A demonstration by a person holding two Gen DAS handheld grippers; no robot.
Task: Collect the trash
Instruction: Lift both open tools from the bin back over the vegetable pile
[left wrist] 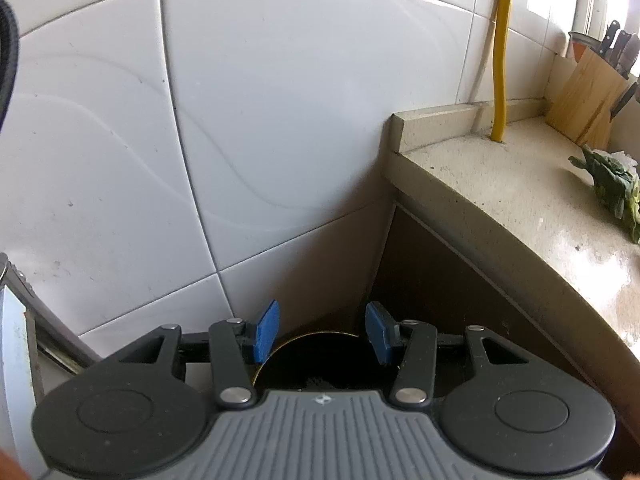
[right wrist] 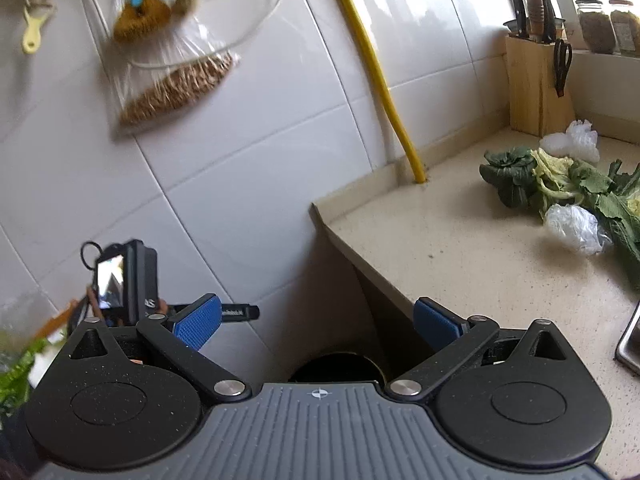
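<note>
My left gripper (left wrist: 323,332) is open and holds nothing; it hangs over a dark round bin (left wrist: 320,360) with a gold rim, down in the corner by the tiled wall. My right gripper (right wrist: 316,326) is open and holds nothing too, above the same dark bin (right wrist: 336,366) beside the counter's end. On the counter (right wrist: 460,264) at the right lie wilted green leaves (right wrist: 560,184) and crumpled clear plastic scraps (right wrist: 572,228); another plastic scrap (right wrist: 576,140) lies behind the leaves. The left wrist view catches the leaves (left wrist: 612,190) at its right edge.
A wooden knife block (right wrist: 532,84) stands at the counter's back by a yellow hose (right wrist: 380,80). Bagged brushes (right wrist: 172,80) hang on the tiled wall. The other gripper's camera (right wrist: 124,280) shows at the left. A metal sink edge (right wrist: 630,340) is at the right.
</note>
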